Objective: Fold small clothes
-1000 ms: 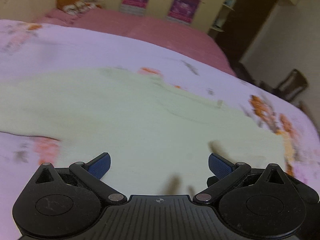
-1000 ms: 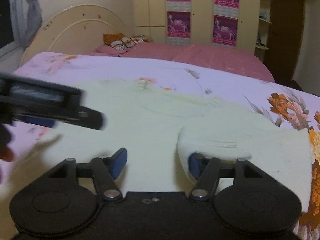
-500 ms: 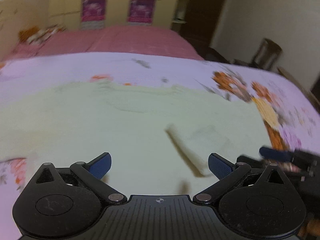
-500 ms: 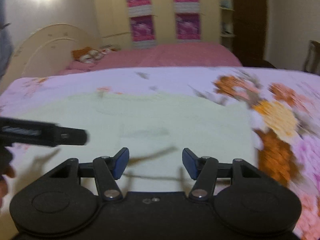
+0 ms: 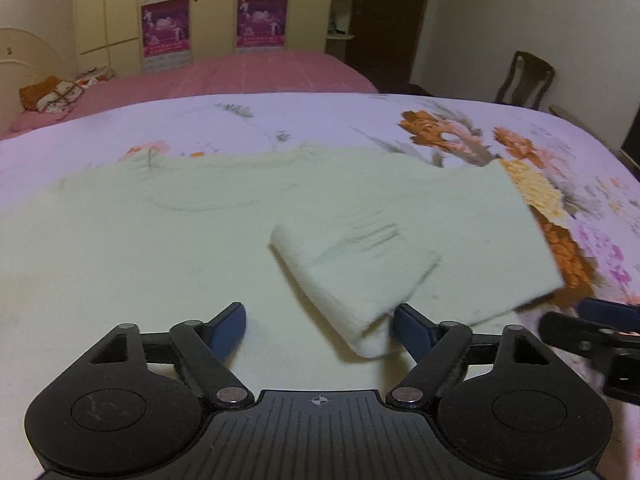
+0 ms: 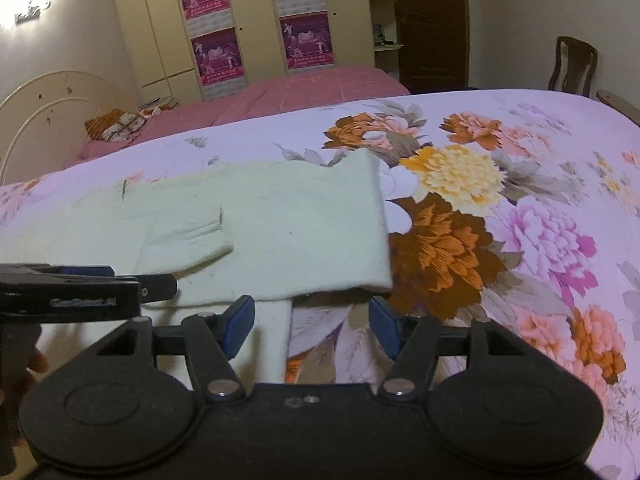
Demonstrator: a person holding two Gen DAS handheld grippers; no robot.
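A pale cream knit sweater [image 5: 168,248] lies flat on the floral bedspread [image 5: 580,168]; it also shows in the right wrist view [image 6: 296,224]. Its right side is folded inward, with a sleeve cuff [image 5: 360,276] lying across the body. My left gripper [image 5: 318,326] is open and empty just above the sweater, its right pad beside the cuff end. My right gripper [image 6: 310,322] is open and empty over the sweater's near right edge [image 6: 340,286]. It shows at the right edge of the left wrist view [image 5: 600,320]. The left gripper shows at left in the right wrist view [image 6: 88,288].
The floral bedspread [image 6: 520,220] stretches to the right. A pink bed [image 6: 300,92] with a pillow [image 6: 116,126] lies behind. Wardrobe doors with posters [image 6: 256,20] line the back wall. A wooden chair [image 6: 574,66] stands at the far right.
Both grippers swung to the right along the sweater. The left gripper now sits by the folded cuff; the right gripper has come to the sweater's right edge. Both stayed open.
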